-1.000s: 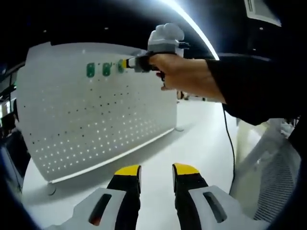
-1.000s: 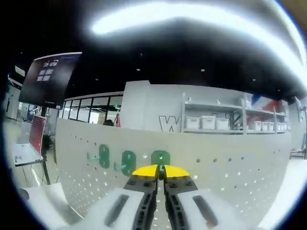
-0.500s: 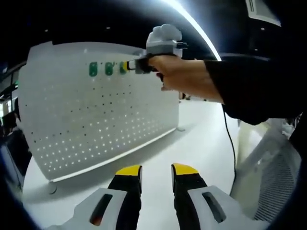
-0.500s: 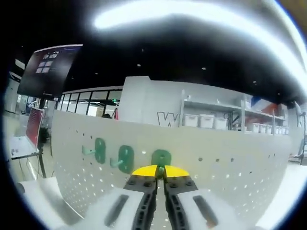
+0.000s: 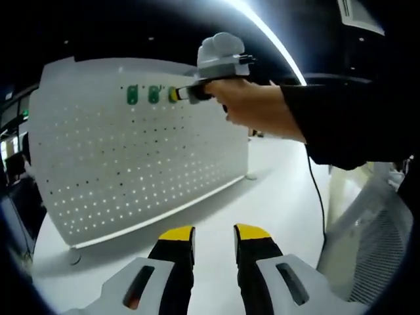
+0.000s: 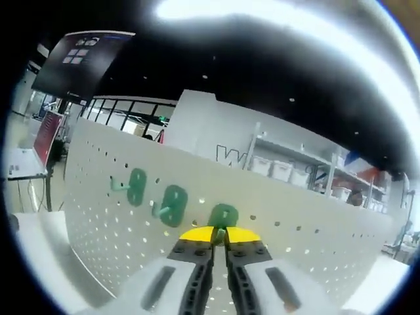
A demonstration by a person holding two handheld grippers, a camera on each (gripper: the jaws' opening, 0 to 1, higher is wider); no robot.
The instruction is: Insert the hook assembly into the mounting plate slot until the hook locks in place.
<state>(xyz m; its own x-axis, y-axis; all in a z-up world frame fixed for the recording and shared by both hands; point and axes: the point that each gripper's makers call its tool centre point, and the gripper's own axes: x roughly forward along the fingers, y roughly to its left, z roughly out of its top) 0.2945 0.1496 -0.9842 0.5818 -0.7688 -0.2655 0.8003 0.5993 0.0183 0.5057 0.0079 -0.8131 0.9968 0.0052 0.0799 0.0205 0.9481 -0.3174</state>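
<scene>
Left gripper view
Hooks: three small green hook assemblies sit in a row near the top of the white pegboard (image 5: 138, 157); the far-left hook (image 5: 132, 95) and the middle hook (image 5: 153, 94) hang free, the third hook (image 5: 172, 94) lies at the yellow tips of the right gripper (image 5: 180, 94).
Board: upright, curved by the lens, dotted with rows of small holes, standing on a white table (image 5: 275, 197).
Left gripper (image 5: 213, 235): low and near, over the table, jaws parted with a clear gap, nothing between them.
Right hand (image 5: 252, 108): wrapped around the right gripper, dark sleeve behind it.
Open room: bare table between the near jaws and the board's lower edge; most of the board below the hooks is unoccupied; a cable (image 5: 318, 197) hangs at the right.

Right gripper view
Hooks: left hook (image 6: 134, 186) and middle hook (image 6: 172, 204) are green oval plates with a peg sticking out toward the left; the third hook (image 6: 223, 216) is right at the jaw tips.
Right gripper (image 6: 220, 234): yellow tips almost together, closed on a thin green part of the third hook, close against the board.
Board edge: top edge (image 6: 197, 157) runs just above the hooks.
Open room: holes to the right of the third hook are free; shelves with bins (image 6: 289, 172) stand far behind.
</scene>
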